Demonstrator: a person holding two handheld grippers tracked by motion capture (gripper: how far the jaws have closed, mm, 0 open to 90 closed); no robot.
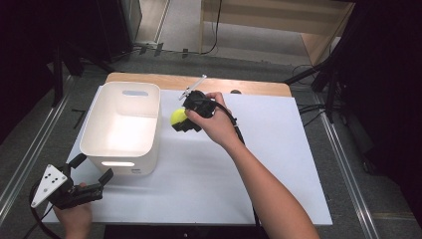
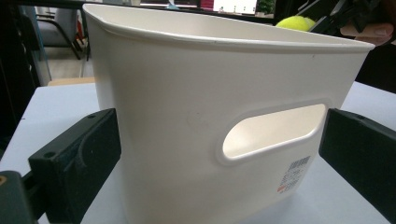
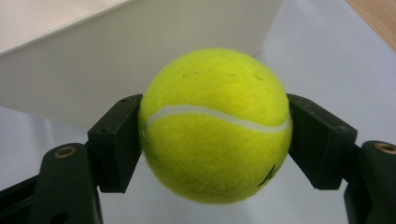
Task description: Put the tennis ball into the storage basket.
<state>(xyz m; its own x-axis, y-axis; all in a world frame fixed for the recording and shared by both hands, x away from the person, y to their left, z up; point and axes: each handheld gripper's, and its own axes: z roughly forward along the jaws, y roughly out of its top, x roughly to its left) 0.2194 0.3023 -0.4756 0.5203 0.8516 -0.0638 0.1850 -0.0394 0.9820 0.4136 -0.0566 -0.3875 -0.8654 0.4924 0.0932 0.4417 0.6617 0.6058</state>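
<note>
Grippers differ: the right gripper (image 3: 212, 135) is clenched on a tennis ball (image 3: 215, 126), pads pressed to its two sides, held off the table just beside the long wall of a white bin (image 1: 122, 127). That wall rises directly ahead of the ball. The left gripper (image 1: 92, 169) is released, its fingers (image 2: 77, 156) spread wide on either side of the bin's near end with the handle cutout (image 2: 271, 130), not touching it. Bare white tabletop (image 1: 239, 174) lies open behind the right fingers, reaching to its near and right edges; dark floor, stands and cables surround the table
</note>
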